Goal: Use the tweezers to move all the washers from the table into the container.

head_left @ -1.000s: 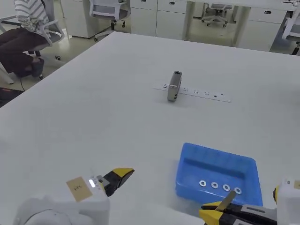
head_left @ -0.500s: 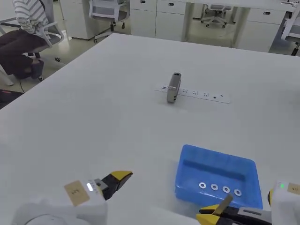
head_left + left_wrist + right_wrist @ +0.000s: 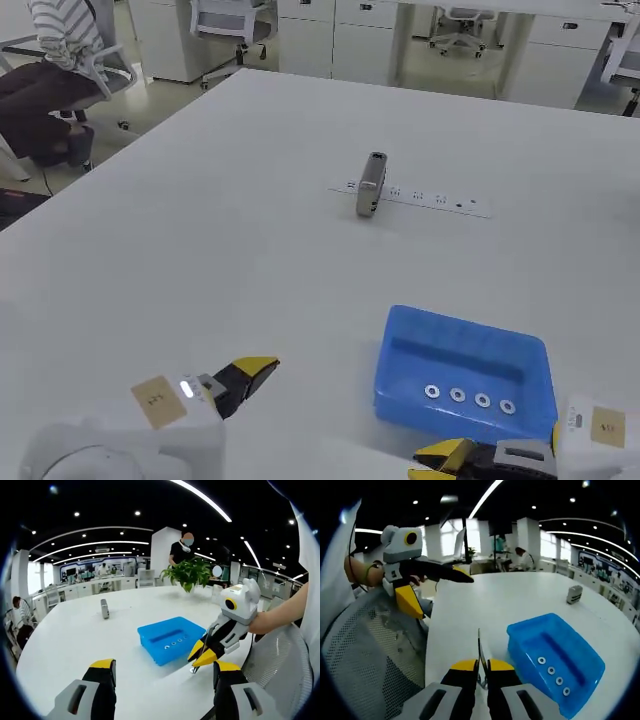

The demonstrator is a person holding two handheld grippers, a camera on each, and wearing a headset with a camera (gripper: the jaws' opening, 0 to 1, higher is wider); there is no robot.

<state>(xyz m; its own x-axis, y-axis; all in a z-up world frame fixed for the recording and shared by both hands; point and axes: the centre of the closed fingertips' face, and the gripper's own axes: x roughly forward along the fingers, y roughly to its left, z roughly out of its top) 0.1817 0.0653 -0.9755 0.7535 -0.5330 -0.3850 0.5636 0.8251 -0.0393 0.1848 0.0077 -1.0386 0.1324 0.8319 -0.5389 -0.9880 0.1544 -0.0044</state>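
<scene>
The right gripper [image 3: 481, 666], clenched on the tweezers [image 3: 479, 645], had drawn back toward the lower right of the head view, off the blue container [image 3: 455, 345]. Four washers [image 3: 469, 398] lay in a row inside it, so the task looked finished. The left gripper [image 3: 165, 666] hung released at lower left.

The head view's lower edge cuts off both the left gripper [image 3: 256, 371] and the right gripper [image 3: 437, 461].

Ceiling light strips [image 3: 200, 498] give bright, even light; both gripper views bend at their edges.
</scene>
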